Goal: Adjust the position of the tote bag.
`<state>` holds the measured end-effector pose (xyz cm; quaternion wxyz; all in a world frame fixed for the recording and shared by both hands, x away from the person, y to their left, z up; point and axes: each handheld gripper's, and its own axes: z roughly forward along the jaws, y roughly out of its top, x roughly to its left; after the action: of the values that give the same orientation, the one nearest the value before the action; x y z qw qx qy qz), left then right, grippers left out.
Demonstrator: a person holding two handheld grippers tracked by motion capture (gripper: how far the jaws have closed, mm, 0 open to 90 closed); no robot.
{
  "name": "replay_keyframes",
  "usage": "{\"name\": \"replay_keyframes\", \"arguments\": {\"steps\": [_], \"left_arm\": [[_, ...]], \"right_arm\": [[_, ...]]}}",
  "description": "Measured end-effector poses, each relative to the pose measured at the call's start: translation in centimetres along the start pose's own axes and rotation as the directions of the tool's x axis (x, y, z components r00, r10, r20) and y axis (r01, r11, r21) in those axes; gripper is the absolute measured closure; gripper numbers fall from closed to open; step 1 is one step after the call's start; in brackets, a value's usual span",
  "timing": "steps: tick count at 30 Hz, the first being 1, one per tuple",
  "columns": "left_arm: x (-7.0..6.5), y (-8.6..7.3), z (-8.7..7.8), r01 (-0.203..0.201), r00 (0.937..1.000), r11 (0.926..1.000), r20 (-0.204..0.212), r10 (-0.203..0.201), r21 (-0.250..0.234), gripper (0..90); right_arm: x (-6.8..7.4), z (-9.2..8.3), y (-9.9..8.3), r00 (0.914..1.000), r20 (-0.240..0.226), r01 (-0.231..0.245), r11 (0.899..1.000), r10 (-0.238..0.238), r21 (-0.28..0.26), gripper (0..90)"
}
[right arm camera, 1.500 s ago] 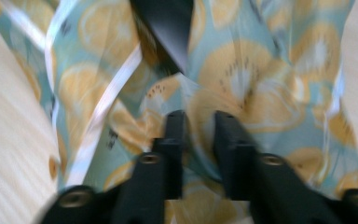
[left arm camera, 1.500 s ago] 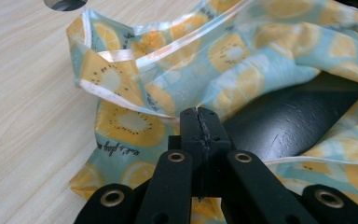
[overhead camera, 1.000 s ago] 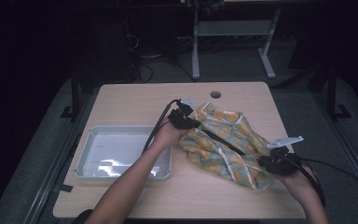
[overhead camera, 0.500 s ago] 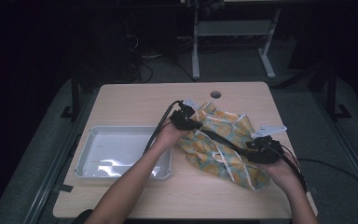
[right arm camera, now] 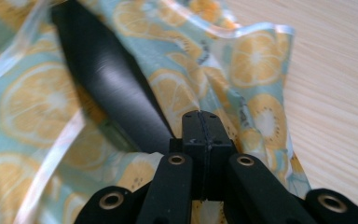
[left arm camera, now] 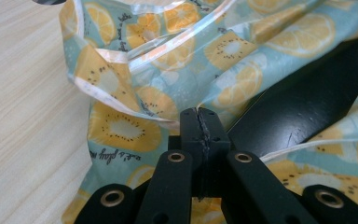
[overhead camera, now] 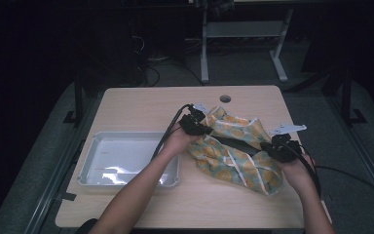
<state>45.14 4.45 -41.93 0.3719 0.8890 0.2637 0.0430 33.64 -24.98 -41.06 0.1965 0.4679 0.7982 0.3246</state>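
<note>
A soft bag [overhead camera: 243, 168] printed with orange and kiwi slices lies crumpled on the table, right of centre. A black strap [overhead camera: 236, 143] runs across it. My left gripper [overhead camera: 205, 130] sits at the bag's left end. Its jaws are shut, with the bag's pale hem [left arm camera: 135, 109] pinched at their tip [left arm camera: 199, 116]. My right gripper [overhead camera: 267, 146] is at the bag's right side. Its jaws have just been closing and now stand shut [right arm camera: 200, 116] on the printed material where the strap [right arm camera: 107, 79] meets it.
A shallow clear tray [overhead camera: 90, 156] stands on the left part of the wooden table [overhead camera: 141, 107]. A round cable hole [overhead camera: 225, 98] is near the table's far edge. Cables trail from both grippers. Dark floor and a metal frame lie beyond the table.
My right gripper has moved left and away from the near edge, along the bag toward the strap, and its jaws have shut. The left gripper has stayed put.
</note>
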Motion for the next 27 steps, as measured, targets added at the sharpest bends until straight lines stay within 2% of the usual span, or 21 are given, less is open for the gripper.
{"name": "replay_keyframes", "arguments": {"steps": [1,4,7,11,12,15,17,22,25,27], "left_arm": [[0.1,0.0,0.0,-0.013,0.9999,0.9998,-0.002,0.013,0.012,90.0],[0.1,0.0,0.5,-0.009,0.9999,0.9997,-0.005,0.009,0.022,90.0],[0.1,0.0,0.9,-0.002,1.0000,0.9997,-0.008,0.003,0.023,90.0],[-0.1,0.0,1.6,-0.024,0.9995,0.9977,-0.020,0.025,0.063,90.0],[-0.3,-0.1,1.9,-0.013,0.9997,0.9980,-0.022,0.014,0.062,90.0],[-0.5,-0.2,2.3,-0.045,0.9986,0.9924,-0.024,0.048,0.114,90.0],[-0.6,-0.2,2.2,-0.055,0.9979,0.9903,-0.025,0.059,0.127,90.0],[-0.4,-0.2,1.6,-0.056,0.9974,0.9908,-0.038,0.062,0.123,90.0],[-0.2,-0.2,1.5,-0.057,0.9973,0.9911,-0.038,0.062,0.120,90.0],[-0.3,-0.2,1.3,-0.058,0.9977,0.9918,-0.027,0.062,0.114,90.0]], "right_arm": [[-0.3,0.2,0.0,0.9999,0.003,-0.014,1.000,0.014,-0.002,89.8],[-1.3,0.9,-0.2,0.9989,0.009,-0.046,0.999,0.046,-0.008,89.8],[-2.1,1.3,-0.3,0.9966,0.014,-0.080,0.996,0.081,-0.036,89.8],[-2.4,1.4,-0.5,0.9954,0.033,-0.088,0.994,0.090,-0.057,89.8],[-2.5,1.4,-0.5,0.9951,0.027,-0.093,0.994,0.095,-0.053,89.8],[-2.3,1.2,-0.5,0.9966,0.003,-0.083,0.996,0.083,-0.037,90.0],[-2.1,1.0,-0.6,0.9972,-0.018,-0.073,0.997,0.073,-0.021,90.0],[-0.8,0.3,-0.5,0.9957,-0.087,-0.027,0.999,0.030,0.028,90.0],[0.0,0.1,-0.3,0.9980,-0.060,0.022,0.999,-0.020,0.029,90.0],[-0.3,-0.1,-0.1,0.9998,-0.014,0.017,1.000,-0.017,0.001,90.0]]}}
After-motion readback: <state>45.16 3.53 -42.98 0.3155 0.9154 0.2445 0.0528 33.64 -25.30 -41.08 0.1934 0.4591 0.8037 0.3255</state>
